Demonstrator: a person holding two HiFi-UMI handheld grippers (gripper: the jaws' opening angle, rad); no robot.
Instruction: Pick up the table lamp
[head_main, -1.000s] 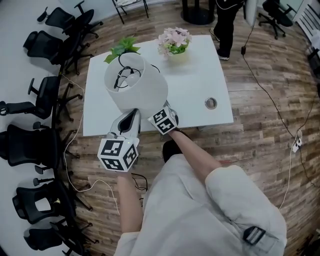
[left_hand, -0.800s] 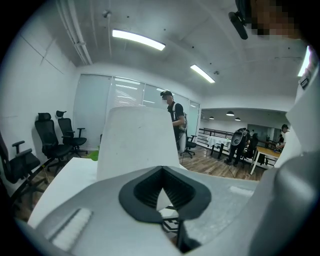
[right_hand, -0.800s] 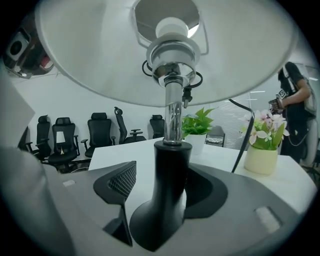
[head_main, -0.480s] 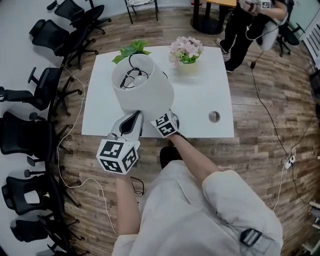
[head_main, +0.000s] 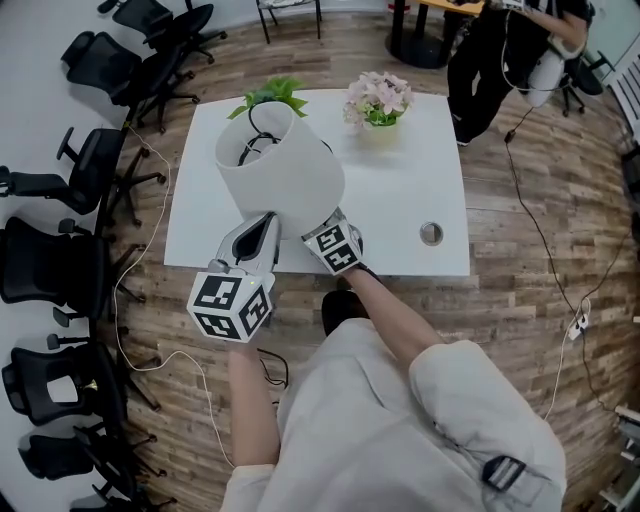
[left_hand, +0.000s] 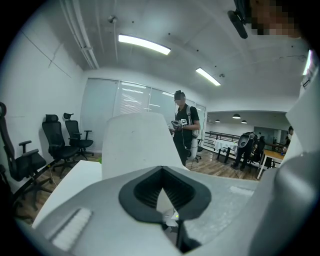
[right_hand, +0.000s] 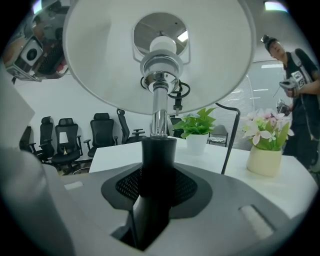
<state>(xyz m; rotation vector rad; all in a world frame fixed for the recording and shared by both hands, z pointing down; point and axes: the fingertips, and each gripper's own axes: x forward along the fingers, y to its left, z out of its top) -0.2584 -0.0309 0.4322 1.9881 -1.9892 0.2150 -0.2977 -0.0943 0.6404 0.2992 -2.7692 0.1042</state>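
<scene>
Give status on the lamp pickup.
Done: right gripper is shut on the lamp at its stem. In hand: lamp held tilted over the table; left gripper, jaws together, sits by the shade. Left: confirming the lift, as the base is hidden.

White table (head_main: 400, 200), green plant (head_main: 272, 95), pink flowers (head_main: 378, 97), black office chairs (head_main: 45, 270), standing person (head_main: 500, 50)
</scene>
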